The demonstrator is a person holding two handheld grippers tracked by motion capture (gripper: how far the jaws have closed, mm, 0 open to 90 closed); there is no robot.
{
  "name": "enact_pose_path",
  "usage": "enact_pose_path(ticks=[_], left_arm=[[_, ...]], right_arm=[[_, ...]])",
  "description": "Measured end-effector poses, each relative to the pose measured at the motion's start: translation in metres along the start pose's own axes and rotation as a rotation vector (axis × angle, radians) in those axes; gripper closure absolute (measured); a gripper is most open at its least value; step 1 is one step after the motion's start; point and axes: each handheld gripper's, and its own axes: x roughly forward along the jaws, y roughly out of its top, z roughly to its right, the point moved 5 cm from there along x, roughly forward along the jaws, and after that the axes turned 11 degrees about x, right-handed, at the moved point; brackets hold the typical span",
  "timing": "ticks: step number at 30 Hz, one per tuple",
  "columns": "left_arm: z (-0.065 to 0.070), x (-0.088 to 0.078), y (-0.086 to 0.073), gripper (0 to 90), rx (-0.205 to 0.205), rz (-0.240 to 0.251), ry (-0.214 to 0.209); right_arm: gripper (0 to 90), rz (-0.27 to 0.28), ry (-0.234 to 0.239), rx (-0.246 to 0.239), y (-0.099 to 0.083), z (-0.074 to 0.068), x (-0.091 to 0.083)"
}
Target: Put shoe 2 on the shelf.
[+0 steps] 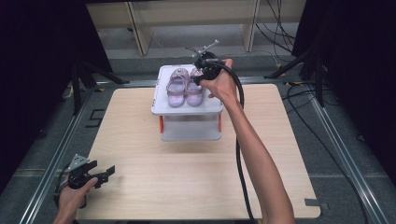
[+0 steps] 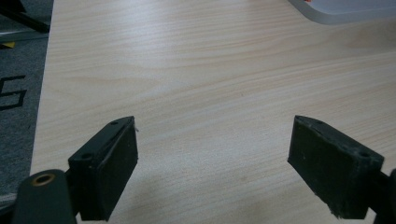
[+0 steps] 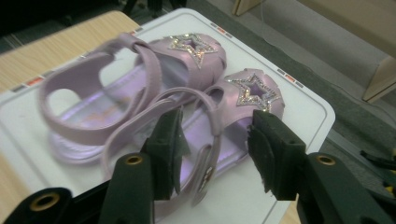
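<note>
Two lilac sandals with glittery stars stand side by side on a white two-tier stand (image 1: 187,110) at the back middle of the table. They are the left sandal (image 1: 177,87) and the right sandal (image 1: 194,90). My right gripper (image 1: 201,74) is held over the right sandal from behind. In the right gripper view this gripper (image 3: 217,126) is open, with its jaws either side of the near sandal (image 3: 254,93) at the strap. The other sandal (image 3: 116,79) lies beyond it. My left gripper (image 1: 105,171) rests open over the table's front left corner, and the left gripper (image 2: 215,135) holds nothing.
The light wooden table (image 1: 187,177) sits in a metal frame (image 1: 56,154). The right gripper's black cable (image 1: 239,154) trails along the forearm. A wooden shelf unit (image 1: 196,18) and floor cables (image 1: 299,93) lie behind the table. A corner of the stand (image 2: 345,11) shows in the left gripper view.
</note>
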Motion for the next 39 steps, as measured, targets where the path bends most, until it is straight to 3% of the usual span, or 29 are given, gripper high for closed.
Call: enact_pose_path(ticks=[3, 4, 8, 11, 18, 24, 30, 39], left_arm=[[0.000, 0.000, 0.000, 15.1, 0.000, 0.000, 0.001], [0.000, -0.001, 0.000, 15.1, 0.002, 0.000, 0.004], [0.001, 0.000, 0.000, 15.1, 0.004, -0.003, -0.001], [0.001, -0.001, 0.000, 15.1, 0.008, -0.006, -0.001], [0.001, 0.000, -0.001, 15.1, 0.002, -0.012, 0.005], [0.002, -0.001, 0.000, 15.1, 0.010, -0.008, 0.006], [0.003, -0.003, -0.001, 15.2, 0.017, -0.008, 0.006], [0.003, -0.001, -0.001, 15.1, 0.027, -0.023, 0.004]], right_arm=[[51.9, 0.022, 0.019, 0.019, -0.002, -0.001, -0.009], [51.0, 0.035, 0.052, 0.038, -0.006, -0.002, -0.017], [49.4, 0.055, 0.110, 0.062, -0.020, -0.009, -0.033], [49.1, 0.085, 0.166, 0.061, -0.032, -0.017, -0.043], [45.5, 0.082, 0.262, 0.032, -0.069, -0.040, -0.055], [41.4, 0.089, 0.302, 0.024, -0.103, -0.057, -0.062], [39.2, 0.091, 0.298, -0.007, -0.139, -0.067, -0.064], [37.9, 0.084, 0.329, 0.031, -0.182, -0.071, -0.063]])
